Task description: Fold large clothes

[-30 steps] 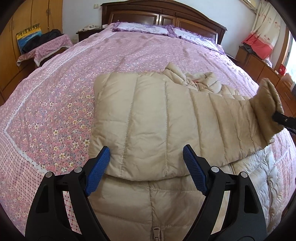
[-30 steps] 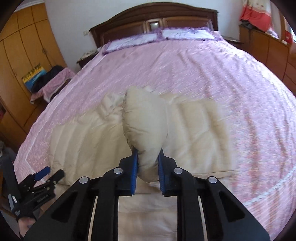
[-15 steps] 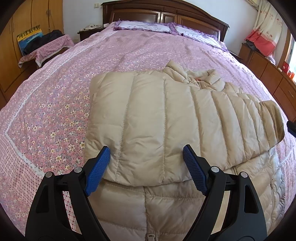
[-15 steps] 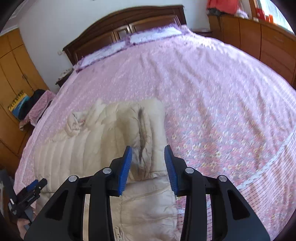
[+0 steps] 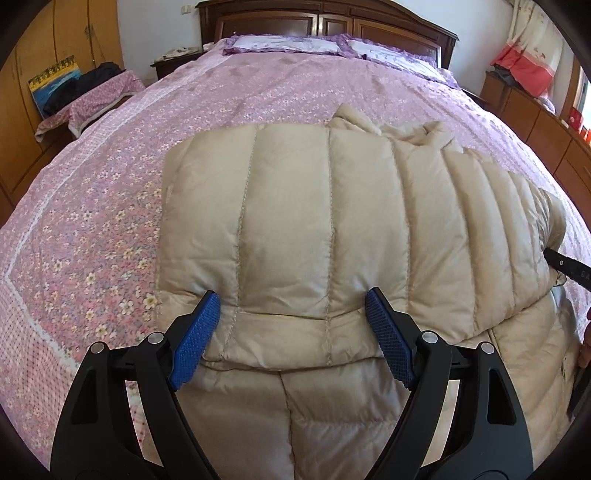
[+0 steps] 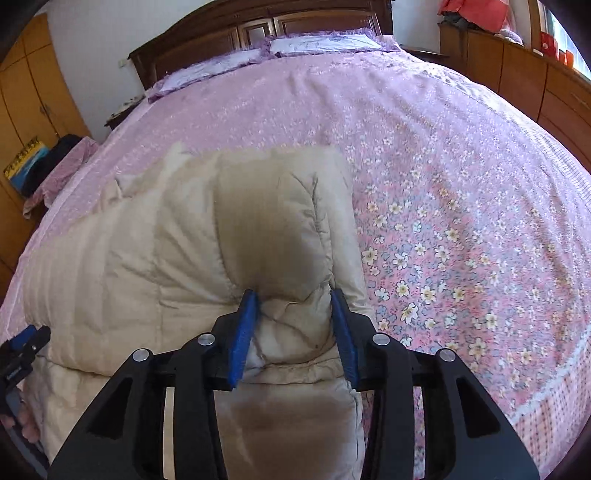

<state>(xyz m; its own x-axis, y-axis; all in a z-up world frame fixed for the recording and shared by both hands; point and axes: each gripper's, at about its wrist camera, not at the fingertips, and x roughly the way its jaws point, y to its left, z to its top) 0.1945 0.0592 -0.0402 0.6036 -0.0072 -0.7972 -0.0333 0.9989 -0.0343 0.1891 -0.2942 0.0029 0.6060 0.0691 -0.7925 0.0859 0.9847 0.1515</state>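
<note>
A beige quilted down jacket lies on the bed, its upper part folded over the lower part, collar toward the headboard. My left gripper is open, its blue pads straddling the folded edge near the jacket's left side. My right gripper is open around the puffy folded edge at the jacket's right side, holding nothing. The tip of the right gripper shows at the far right of the left wrist view. The left gripper shows at the left edge of the right wrist view.
The bed has a pink floral cover, pillows and a dark wooden headboard. Wooden wardrobes and a small covered table stand left. A wooden dresser runs along the right.
My right gripper let go of the jacket's sleeve end, laid it down on the folded jacket and opened. My left gripper stayed open and moved closer to the folded edge.
</note>
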